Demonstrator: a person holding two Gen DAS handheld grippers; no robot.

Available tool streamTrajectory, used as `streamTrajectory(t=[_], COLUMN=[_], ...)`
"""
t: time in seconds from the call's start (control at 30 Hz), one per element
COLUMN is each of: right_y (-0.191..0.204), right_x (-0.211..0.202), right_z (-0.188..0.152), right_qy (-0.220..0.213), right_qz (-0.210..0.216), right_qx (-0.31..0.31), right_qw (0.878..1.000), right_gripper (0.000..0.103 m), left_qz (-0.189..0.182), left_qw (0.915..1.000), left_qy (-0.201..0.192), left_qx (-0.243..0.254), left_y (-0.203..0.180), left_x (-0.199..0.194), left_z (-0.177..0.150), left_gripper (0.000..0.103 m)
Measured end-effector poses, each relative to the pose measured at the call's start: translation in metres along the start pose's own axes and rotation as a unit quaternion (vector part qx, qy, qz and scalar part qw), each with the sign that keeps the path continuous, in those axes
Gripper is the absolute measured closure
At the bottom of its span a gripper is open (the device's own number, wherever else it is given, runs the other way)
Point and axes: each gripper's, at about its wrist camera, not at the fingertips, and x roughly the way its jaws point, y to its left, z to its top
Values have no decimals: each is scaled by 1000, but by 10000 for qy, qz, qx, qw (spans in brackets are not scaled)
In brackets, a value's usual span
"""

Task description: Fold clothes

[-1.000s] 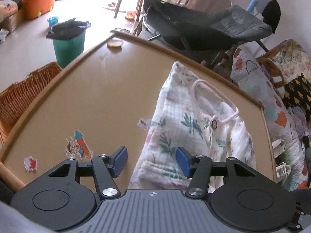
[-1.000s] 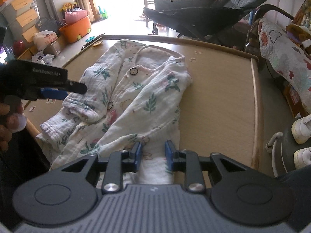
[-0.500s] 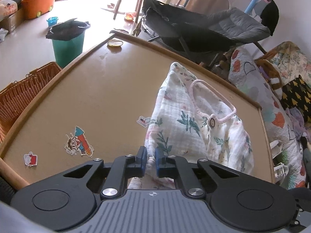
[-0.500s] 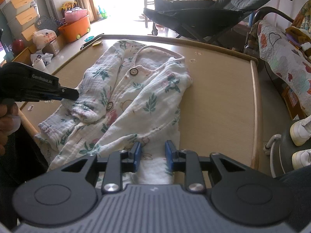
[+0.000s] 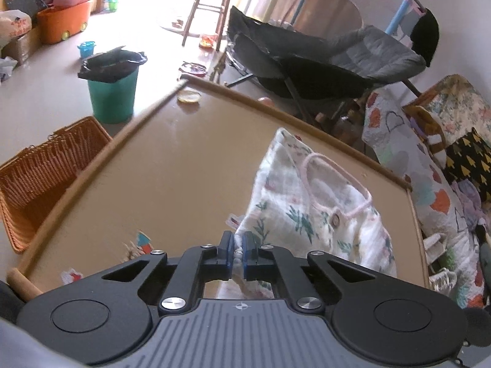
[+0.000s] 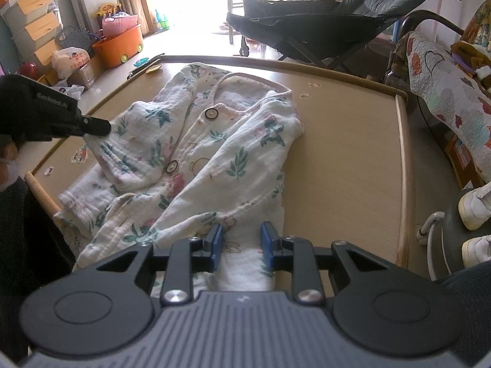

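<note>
- A white muslin baby garment printed with green leaves and pink flowers [image 6: 214, 153] lies spread on a tan wooden table with a raised rounded rim [image 6: 353, 165], its pink-trimmed neckline toward the far edge and its hem hanging off the near edge.
- The left gripper [image 5: 235, 253], black with blue pads, has its jaws pressed together on a bunched fold of the garment's left side; a thin ridge of white cloth shows between the pads.
- From the right wrist view, the same left gripper [image 6: 102, 127] comes in from the left with its tip buried in the fabric at the garment's left sleeve, where the cloth is lifted into a fold.
- The right gripper [image 6: 241, 242] sits over the lower part of the garment near the table's front edge, jaws partly apart with cloth lying between them; whether the pads press on it cannot be told.
- Two dark round buttons [image 6: 211, 113] run down the garment's front placket.
- Cartoon stickers [image 5: 144, 242] dot the tabletop just left of the garment.
- Beyond the table stand a green bin lined with a black bag [image 5: 112, 92], an orange wicker basket [image 5: 46, 171] and a dark grey folding lounge chair [image 5: 337, 58].
</note>
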Motion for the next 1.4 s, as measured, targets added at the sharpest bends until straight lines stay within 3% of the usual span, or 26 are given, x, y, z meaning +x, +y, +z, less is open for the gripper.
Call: streamTrajectory(t=[0.3,0.53,0.7,1.4], right_y=[2,2,2,3], right_x=[0,1,1,2], right_z=[0,1,3,9], right_qy=[-6,-1,24,185], right_qz=[-2,-3,-23,135], right_qx=[6,6,2,132], right_qw=[10000,10000,10000,9997], right_gripper=[76,76,76,75], left_qz=[268,692,824,1461], left_qw=[9995,9967,9945,9849], left_qy=[-170,-418,-519,-306], left_qx=[14,72,376,878], left_y=[12,27,27,41], left_x=[-5,-11,-10,32], left_z=[31,88,128,197], left_gripper=[98,98,98,98])
